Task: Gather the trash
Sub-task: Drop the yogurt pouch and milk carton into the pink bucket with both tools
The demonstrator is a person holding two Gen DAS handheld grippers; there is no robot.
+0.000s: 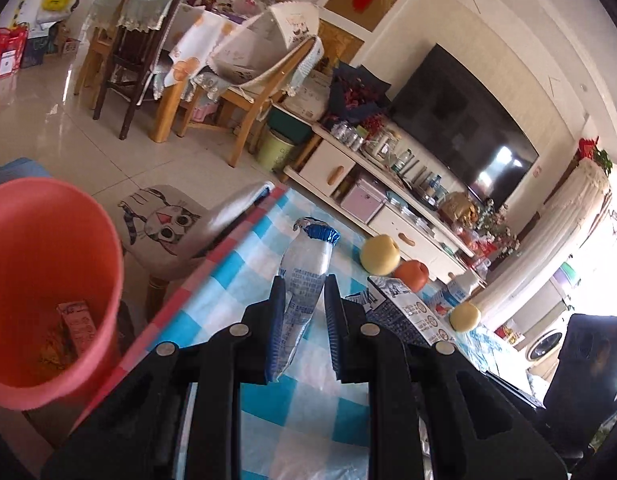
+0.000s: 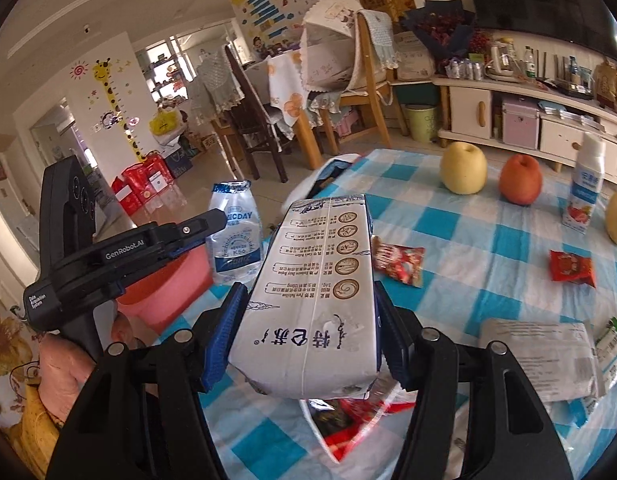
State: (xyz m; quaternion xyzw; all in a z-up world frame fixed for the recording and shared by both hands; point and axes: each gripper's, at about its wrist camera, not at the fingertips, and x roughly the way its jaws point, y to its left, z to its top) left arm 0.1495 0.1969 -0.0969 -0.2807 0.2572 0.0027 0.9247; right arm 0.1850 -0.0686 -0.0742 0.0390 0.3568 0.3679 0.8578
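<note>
Trash is in both tools at once. The left gripper [image 1: 304, 300] pinches a crumpled clear bottle [image 1: 304, 280] with a blue foil cap, its pads pressed on the label, held above the checked tablecloth [image 1: 268, 408] near the table's left edge. The right gripper [image 2: 308, 320] is clamped across a white milk carton [image 2: 316, 288], lifted clear of the cloth, jaws squeezing its long sides.

The pink bucket [image 1: 48, 280] sits just off the table edge to the left of the bottle — a small carton already lies inside it.

Judging from this, the step is to carry each piece over the rim and drop it. The bottle is thin and squashed, so it could slip; best to keep the pinch firm until it is well over the bucket's mouth, then spread the fingers. The carton looks heavier and is gripped near one end — hold it level and let the left tool clear first so the two do not collide.

Red snack wrappers [image 2: 572, 268] and a grey pouch [image 2: 540, 356] remain on the cloth; the apples [image 2: 464, 168] and the upright white bottle [image 2: 586, 184] likely stay.
</note>
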